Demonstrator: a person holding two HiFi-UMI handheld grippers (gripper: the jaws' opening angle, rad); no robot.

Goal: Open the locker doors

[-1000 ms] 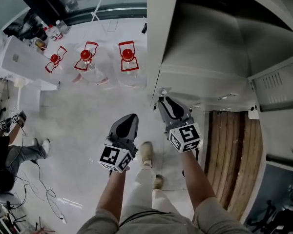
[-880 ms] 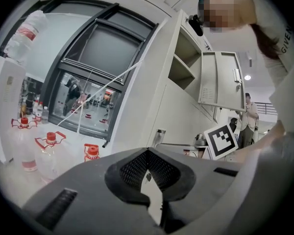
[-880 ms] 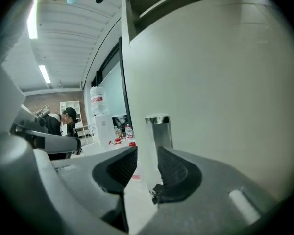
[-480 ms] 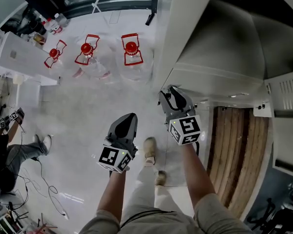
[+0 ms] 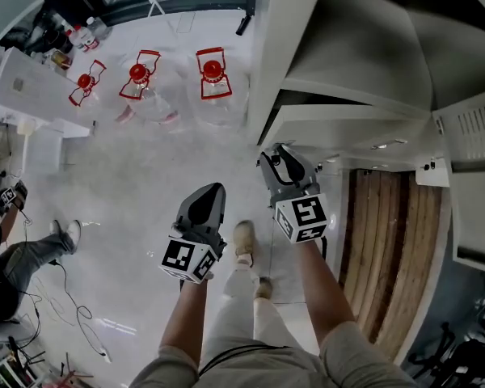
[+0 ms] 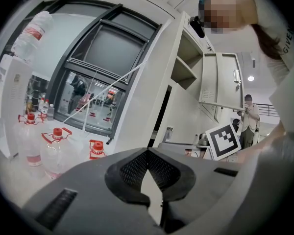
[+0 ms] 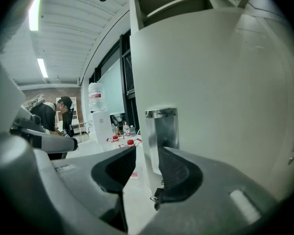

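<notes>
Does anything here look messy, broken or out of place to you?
Nothing spilled or broken shows. The three water jugs stand upright in a row on the floor, and the lockers look undamaged. The only untidy bit is loose cables trailing over the floor, lower left in the head view.

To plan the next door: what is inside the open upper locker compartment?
Bare grey walls and a shelf show in the locker; the shelf hides anything lying on it.

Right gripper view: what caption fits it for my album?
The right gripper, jaws just opened, points at the shiny metal handle of a locker door, seen between them.
</notes>
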